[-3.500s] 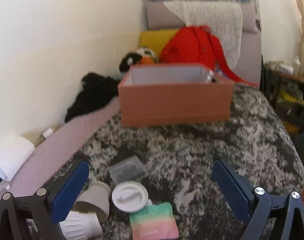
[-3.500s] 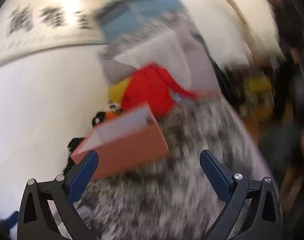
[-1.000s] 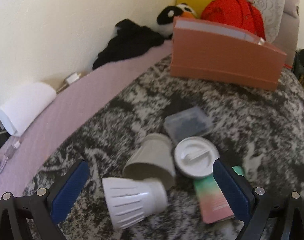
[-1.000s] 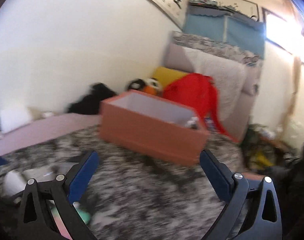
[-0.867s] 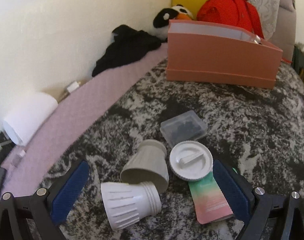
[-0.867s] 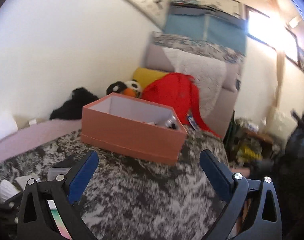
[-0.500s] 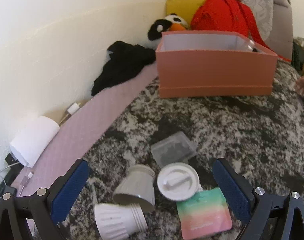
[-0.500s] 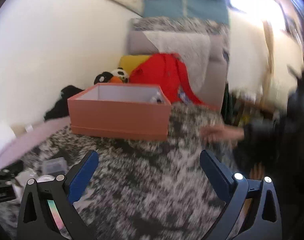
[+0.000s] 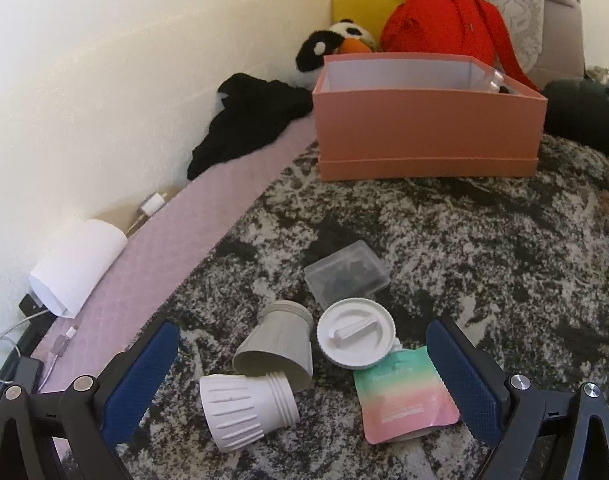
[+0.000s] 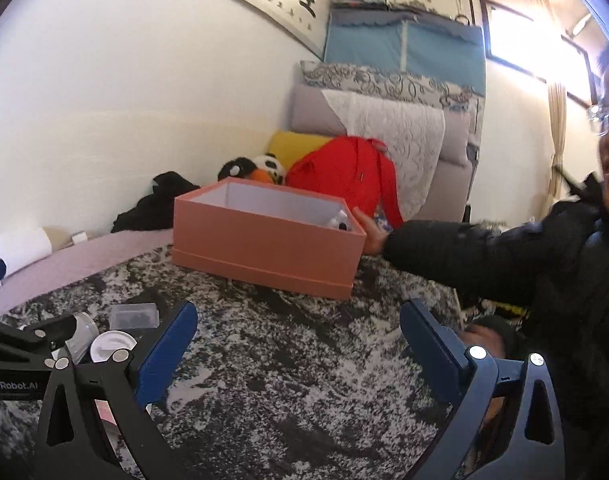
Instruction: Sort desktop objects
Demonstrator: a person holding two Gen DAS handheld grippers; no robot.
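Covering bed: mottled black-white blanket (image 9: 444, 248); pink box (image 9: 428, 128) near wall; both claws spread.

A red backpack (image 9: 444, 24) leans against a grey headboard (image 10: 456, 152) at the far end of the bed, with a yellow pillow (image 9: 356, 4) and a panda plush (image 9: 332, 42) to its left. Black clothing (image 9: 248, 120) lies along the left wall, and nearer, a white paper roll (image 9: 76, 264) beside cables (image 9: 8, 344).
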